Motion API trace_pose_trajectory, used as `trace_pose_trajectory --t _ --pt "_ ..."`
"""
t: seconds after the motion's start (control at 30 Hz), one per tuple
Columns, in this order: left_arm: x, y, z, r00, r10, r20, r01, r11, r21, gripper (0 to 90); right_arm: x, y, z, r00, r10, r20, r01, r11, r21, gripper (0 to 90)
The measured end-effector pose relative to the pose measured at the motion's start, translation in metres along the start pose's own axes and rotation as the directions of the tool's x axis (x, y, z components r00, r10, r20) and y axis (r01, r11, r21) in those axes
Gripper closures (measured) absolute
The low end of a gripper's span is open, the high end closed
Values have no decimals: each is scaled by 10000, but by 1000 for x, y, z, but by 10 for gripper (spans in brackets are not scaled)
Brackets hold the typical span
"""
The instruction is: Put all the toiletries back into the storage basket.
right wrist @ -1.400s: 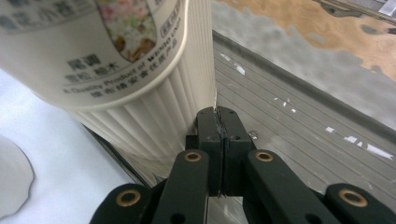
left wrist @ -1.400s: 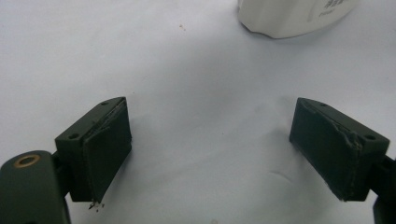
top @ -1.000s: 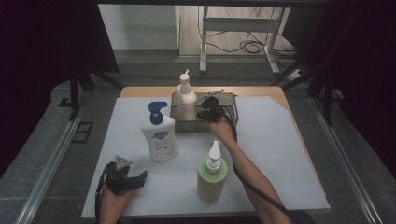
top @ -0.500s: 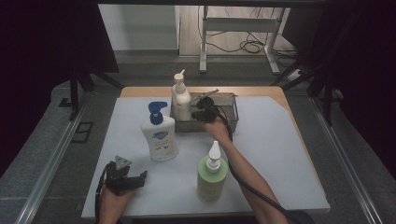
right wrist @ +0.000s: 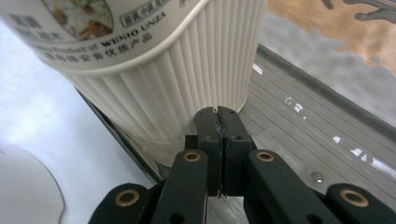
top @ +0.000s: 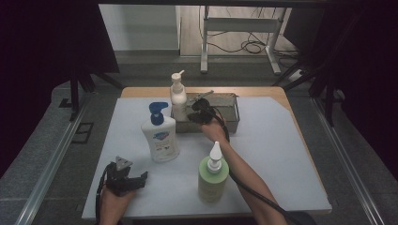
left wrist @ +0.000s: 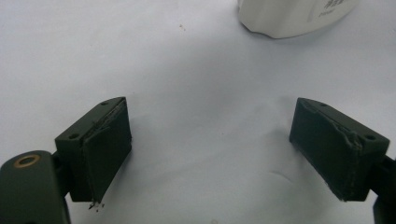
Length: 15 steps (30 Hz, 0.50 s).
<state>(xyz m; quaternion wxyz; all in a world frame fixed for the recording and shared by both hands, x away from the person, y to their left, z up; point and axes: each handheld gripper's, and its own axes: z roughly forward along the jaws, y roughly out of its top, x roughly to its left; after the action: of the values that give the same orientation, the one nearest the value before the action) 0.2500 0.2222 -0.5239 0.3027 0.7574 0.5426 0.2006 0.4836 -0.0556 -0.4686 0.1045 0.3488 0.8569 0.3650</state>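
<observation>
At the metal tray (top: 230, 104), the right gripper (top: 196, 114), clenched on nothing, noses against the cream bottle (top: 178, 97); the left gripper (top: 133, 180) rests released on the surface (top: 281, 154).

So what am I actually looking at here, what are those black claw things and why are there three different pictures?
A person sits at a table covered in white, holding a hand tool with two black jaws in each hand. One camera looks down from above; the other two ride on the tools and look along their jaws. The left gripper rests near the front edge with its jaws open on nothing. The right gripper is shut with nothing between the jaws, pressed against the ribbed cream pump bottle, which stands at the left end of a grey tray. A blue-topped soap bottle and a green bottle stand nearer.
</observation>
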Motion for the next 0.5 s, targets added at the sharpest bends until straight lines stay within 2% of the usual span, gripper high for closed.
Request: trace_pose_trajectory --t 0.5 --pt "0 0 0 10000 -1 4 1 10000 4 124 4 2 3 10000 -38 -76 38 10000 -36 884"
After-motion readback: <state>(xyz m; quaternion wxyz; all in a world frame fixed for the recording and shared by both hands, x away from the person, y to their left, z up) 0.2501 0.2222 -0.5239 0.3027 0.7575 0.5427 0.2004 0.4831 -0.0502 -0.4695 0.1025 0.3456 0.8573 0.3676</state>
